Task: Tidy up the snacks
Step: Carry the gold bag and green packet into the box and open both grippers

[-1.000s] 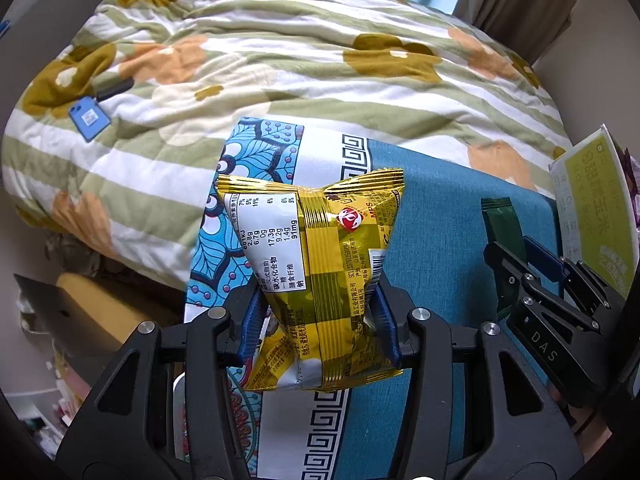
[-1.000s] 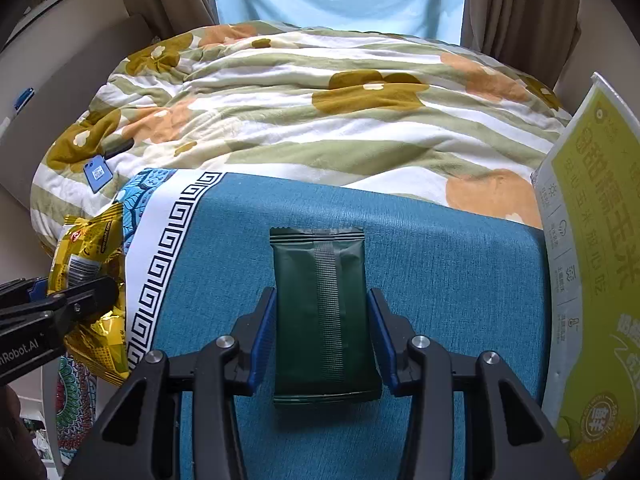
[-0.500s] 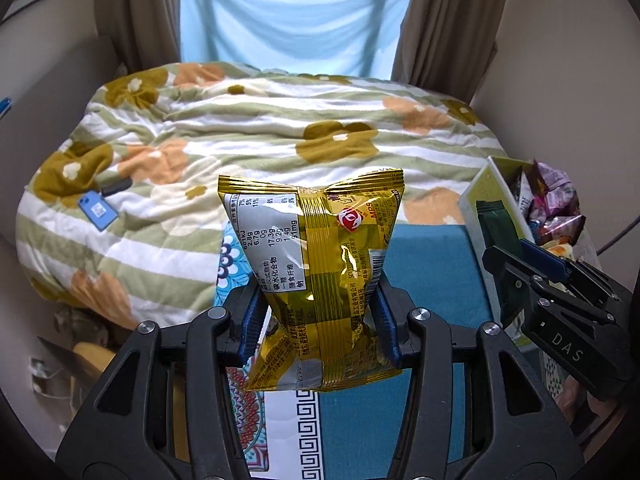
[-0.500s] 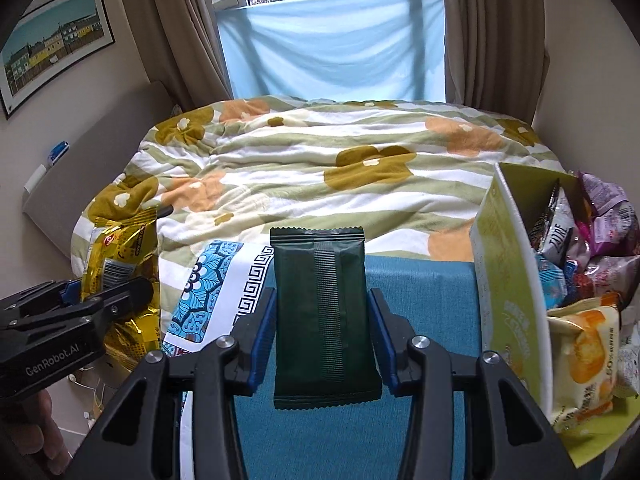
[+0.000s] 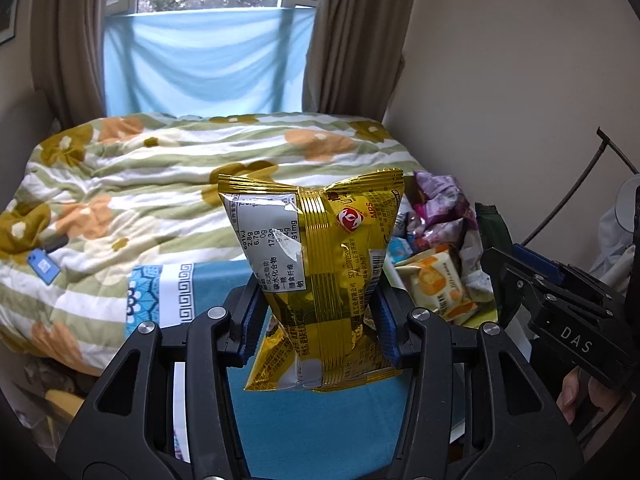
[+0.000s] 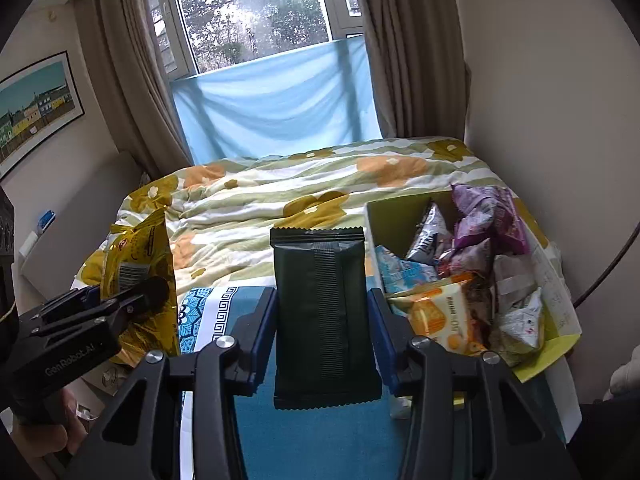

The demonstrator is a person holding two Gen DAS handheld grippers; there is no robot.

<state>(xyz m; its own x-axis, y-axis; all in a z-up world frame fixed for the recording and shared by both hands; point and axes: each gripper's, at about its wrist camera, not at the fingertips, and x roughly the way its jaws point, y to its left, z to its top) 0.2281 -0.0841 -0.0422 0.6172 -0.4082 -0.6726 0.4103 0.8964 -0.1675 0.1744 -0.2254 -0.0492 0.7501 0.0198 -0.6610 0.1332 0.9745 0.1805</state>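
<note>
Left gripper (image 5: 316,320): jaws closed onto a gold snack bag (image 5: 316,272), pinching it at its lower middle so the foil bulges above and below the blue pads (image 5: 250,326); bag upright, held in the air above the teal surface (image 5: 320,420), nutrition label facing the camera. Right gripper (image 6: 323,328): jaws clamped on both long edges of a dark green packet (image 6: 324,316), upright, seam side toward the lens, also clear of the surface. From the right wrist view the gold bag sits off to the left, well apart from the green packet. Open yellow-green box (image 6: 400,210) stands just right of the green packet, piled with snacks: an orange-and-white pack (image 6: 442,316) at the front, purple packs (image 6: 490,220) at the back, a light blue one (image 6: 404,274) between. Beyond the surface, a bed with a flowered quilt (image 6: 320,184); a blue cloth (image 6: 276,104) hangs across the window.
</note>
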